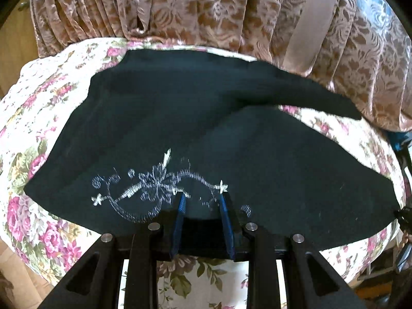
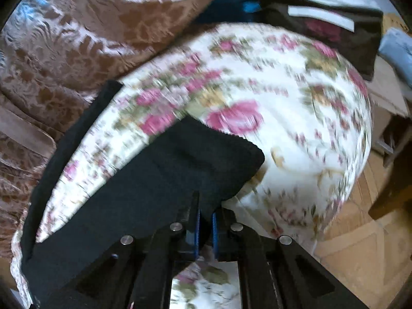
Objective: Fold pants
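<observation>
Two claws worked a pair of black pants point(image 1: 195, 134) spread across a counter draped in a rose-print cloth point(image 1: 46, 108), with the patterned curtain point(image 1: 206, 10) just behind the pants. The left claw point(image 1: 203, 200) gripped a thick fold of the fabric at the near edge beside the white embroidery point(image 1: 152, 188), its blue pads partly apart around the bunched cloth, probably to anchor that end. The right claw point(image 2: 205, 219) was nearly closed, pinching a thin edge of one leg near its hem, likely ready to carry it over. One leg trailed off toward the curtain. Motion blur smeared the right view; the pinched edge itself was hidden by the claw, and dark items beyond the pants stayed unclear.
</observation>
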A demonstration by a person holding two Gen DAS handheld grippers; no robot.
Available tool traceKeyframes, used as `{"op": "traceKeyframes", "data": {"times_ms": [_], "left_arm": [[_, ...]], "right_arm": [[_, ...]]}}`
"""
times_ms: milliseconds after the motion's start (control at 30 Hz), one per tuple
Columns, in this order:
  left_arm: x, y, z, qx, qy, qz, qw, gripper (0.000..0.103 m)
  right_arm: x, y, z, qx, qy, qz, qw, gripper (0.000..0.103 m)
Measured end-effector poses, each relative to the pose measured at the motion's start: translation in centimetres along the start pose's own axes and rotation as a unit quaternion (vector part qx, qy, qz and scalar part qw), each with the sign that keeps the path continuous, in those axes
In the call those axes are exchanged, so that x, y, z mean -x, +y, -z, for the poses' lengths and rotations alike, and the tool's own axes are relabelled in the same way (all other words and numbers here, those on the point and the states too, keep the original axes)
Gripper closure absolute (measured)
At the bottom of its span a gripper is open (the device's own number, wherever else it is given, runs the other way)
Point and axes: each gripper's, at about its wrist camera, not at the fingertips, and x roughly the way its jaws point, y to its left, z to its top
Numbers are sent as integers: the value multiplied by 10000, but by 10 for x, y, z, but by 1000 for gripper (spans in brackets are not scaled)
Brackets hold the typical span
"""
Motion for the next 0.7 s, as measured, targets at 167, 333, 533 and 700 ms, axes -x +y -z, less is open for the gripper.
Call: {"op": "traceKeyframes", "data": {"times_ms": [167, 333, 533, 700], "left_arm": [[-7, 2, 9, -60, 73, -121, 9999, 76], [-1, 1, 6, 10, -66, -49, 10000, 76], [13, -4, 0, -14, -295, 78, 9995, 76], [23, -2, -3, -11, -401, 92, 9992, 76]], "right_arm": [[-4, -1, 3, 139, -15, 73, 9999, 87], [34, 13, -2, 558, -432, 667, 9953, 59], [73, 90, 23, 1836, -960, 801, 9750, 53], [85, 169, 63, 2828, -1201, 483, 9504, 53]]}}
